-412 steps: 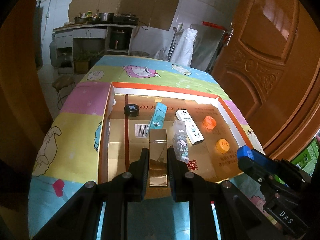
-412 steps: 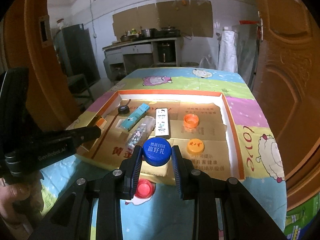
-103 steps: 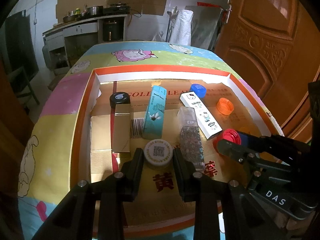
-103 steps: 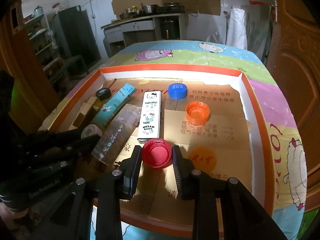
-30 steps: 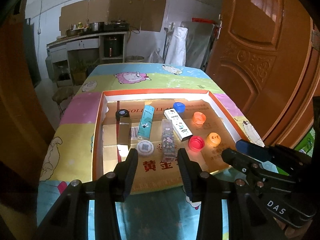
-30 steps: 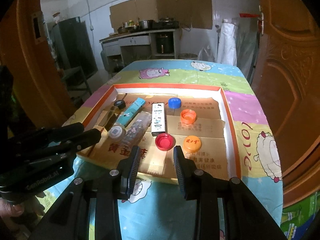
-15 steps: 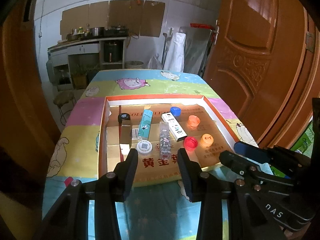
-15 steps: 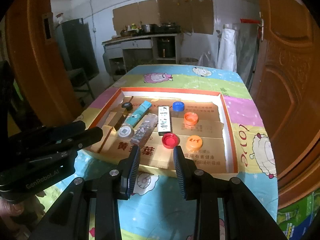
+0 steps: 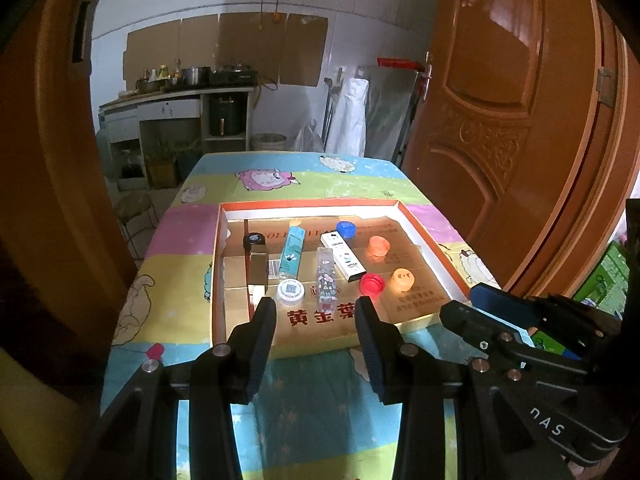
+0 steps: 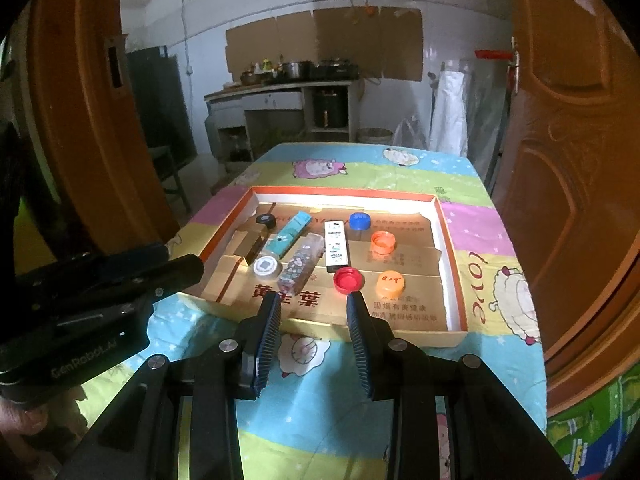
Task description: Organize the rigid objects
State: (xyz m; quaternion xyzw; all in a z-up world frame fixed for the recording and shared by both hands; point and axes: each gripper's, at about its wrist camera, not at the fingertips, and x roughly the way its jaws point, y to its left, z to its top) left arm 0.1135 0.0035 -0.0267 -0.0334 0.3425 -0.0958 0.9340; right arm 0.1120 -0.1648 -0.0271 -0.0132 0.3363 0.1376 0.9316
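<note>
An orange-rimmed cardboard tray (image 9: 219,264) (image 10: 450,256) lies on the table. In it are a black cap (image 9: 255,239), a gold box (image 9: 258,268), a teal box (image 9: 292,254) (image 10: 288,234), a white lid (image 9: 291,291) (image 10: 266,266), a clear patterned tube (image 9: 326,278) (image 10: 300,266), a white Hello Kitty box (image 9: 344,256) (image 10: 335,246), and blue (image 9: 346,229), orange (image 9: 379,245), red (image 9: 372,283) (image 10: 347,279) and yellow-orange (image 9: 403,279) (image 10: 389,283) caps. My left gripper (image 9: 316,316) and right gripper (image 10: 313,310) are both open and empty, held above the table's near end, short of the tray.
The table has a colourful cartoon cloth (image 10: 360,168). A wooden door (image 9: 512,120) stands to the right. A kitchen counter (image 9: 176,100) with pots is at the back. A stool (image 9: 134,204) stands left of the table.
Both grippers have pulled back and up from the tray, which now looks smaller. The objects in the tray have not moved.
</note>
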